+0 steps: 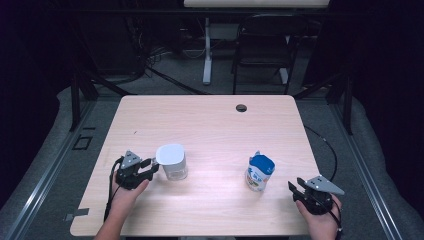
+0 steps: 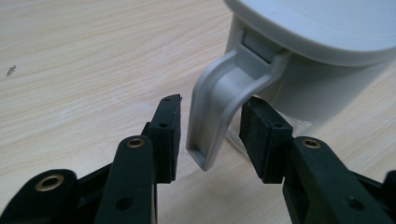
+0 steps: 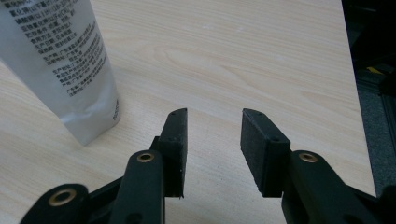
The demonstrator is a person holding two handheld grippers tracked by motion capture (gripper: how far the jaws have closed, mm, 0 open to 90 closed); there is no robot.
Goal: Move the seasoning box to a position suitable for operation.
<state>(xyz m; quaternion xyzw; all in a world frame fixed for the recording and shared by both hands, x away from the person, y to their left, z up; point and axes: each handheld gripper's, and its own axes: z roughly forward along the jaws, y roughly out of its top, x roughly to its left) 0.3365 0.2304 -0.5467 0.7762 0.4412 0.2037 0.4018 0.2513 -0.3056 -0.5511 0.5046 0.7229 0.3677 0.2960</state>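
Note:
A white lidded jug (image 1: 171, 161) stands on the left half of the wooden table (image 1: 210, 125), its grey handle (image 2: 219, 107) turned toward my left gripper (image 1: 151, 166). In the left gripper view that gripper (image 2: 213, 101) is open and straddles the handle. One pad (image 2: 169, 128) stands clear of the handle, while the other pad (image 2: 259, 133) sits right beside it. A blue and white pouch (image 1: 260, 172) stands upright to the right of centre. My right gripper (image 1: 293, 186) rests to its right, open (image 3: 215, 115) with nothing between its pads. The pouch (image 3: 60, 60) shows at the upper left of the right gripper view.
A round cable hole (image 1: 241, 108) sits near the table's far edge. Beyond the table stand a black chair (image 1: 265, 45) and a white desk leg (image 1: 207, 55). The table's right edge (image 3: 359, 107) runs close to my right gripper.

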